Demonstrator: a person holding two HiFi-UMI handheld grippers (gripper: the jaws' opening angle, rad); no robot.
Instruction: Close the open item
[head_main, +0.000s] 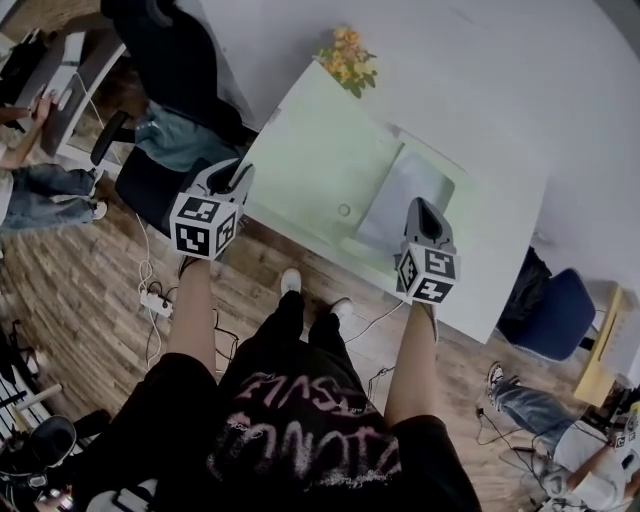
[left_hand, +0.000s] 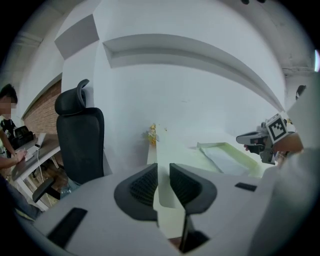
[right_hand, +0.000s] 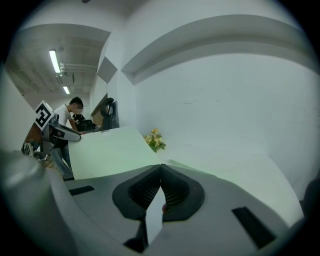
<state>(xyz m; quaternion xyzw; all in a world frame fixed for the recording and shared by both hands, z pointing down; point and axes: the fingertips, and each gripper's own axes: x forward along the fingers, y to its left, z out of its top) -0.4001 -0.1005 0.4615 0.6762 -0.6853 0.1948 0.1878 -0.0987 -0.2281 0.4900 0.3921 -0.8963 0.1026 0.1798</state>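
Currently, the left gripper (left_hand: 163, 169) is holding its jaws a narrow gap apart with nothing between them, hovering at the near left corner of a pale green desk (head_main: 320, 150). The right gripper (right_hand: 160, 169) is holding its jaw tips together, with only a pale sliver showing in the gap behind them. It is sitting at the near end of the open drawer (head_main: 408, 190), which is lying pulled out at the desk's near right side, its shallow pale inside facing up. Yellow flowers (head_main: 347, 58) are standing at the desk's far edge. A black office chair (head_main: 165, 60) is standing left of the desk, on a wooden floor (head_main: 90, 280).
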